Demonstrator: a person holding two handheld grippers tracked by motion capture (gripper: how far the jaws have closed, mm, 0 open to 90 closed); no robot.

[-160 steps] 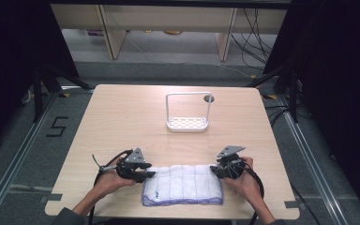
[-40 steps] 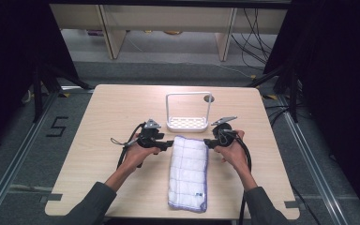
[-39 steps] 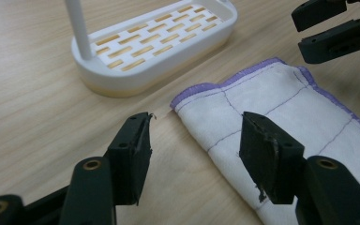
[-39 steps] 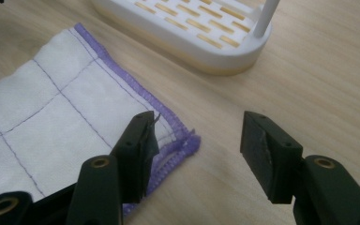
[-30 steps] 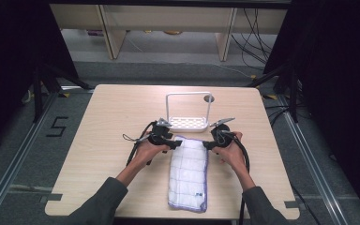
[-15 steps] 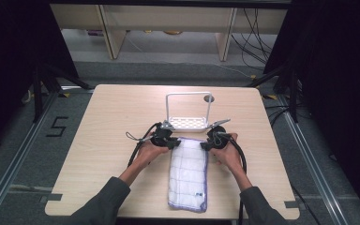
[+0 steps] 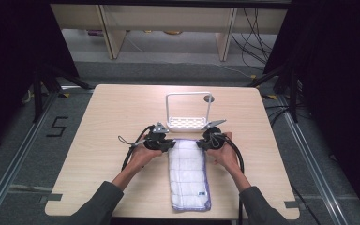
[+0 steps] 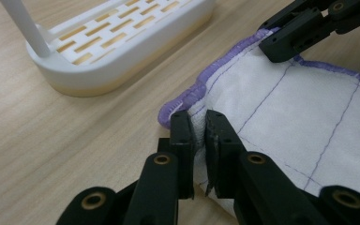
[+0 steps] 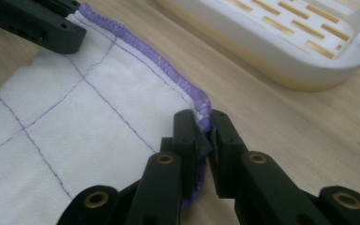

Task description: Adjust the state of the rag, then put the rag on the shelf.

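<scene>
Cloth (image 7: 189, 174) flat on table (image 7: 98, 140); left claw (image 8: 198, 131), right claw (image 9: 201, 127) just closed, pinching far corners

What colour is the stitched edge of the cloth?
Purple; the cloth is white with thin purple grid lines. Best in the right gripper view.

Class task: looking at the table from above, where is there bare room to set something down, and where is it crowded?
Bare table lies left of the left tongs and right of the right tongs. Crowded: the middle, where cloth nearly meets the white rack.
</scene>
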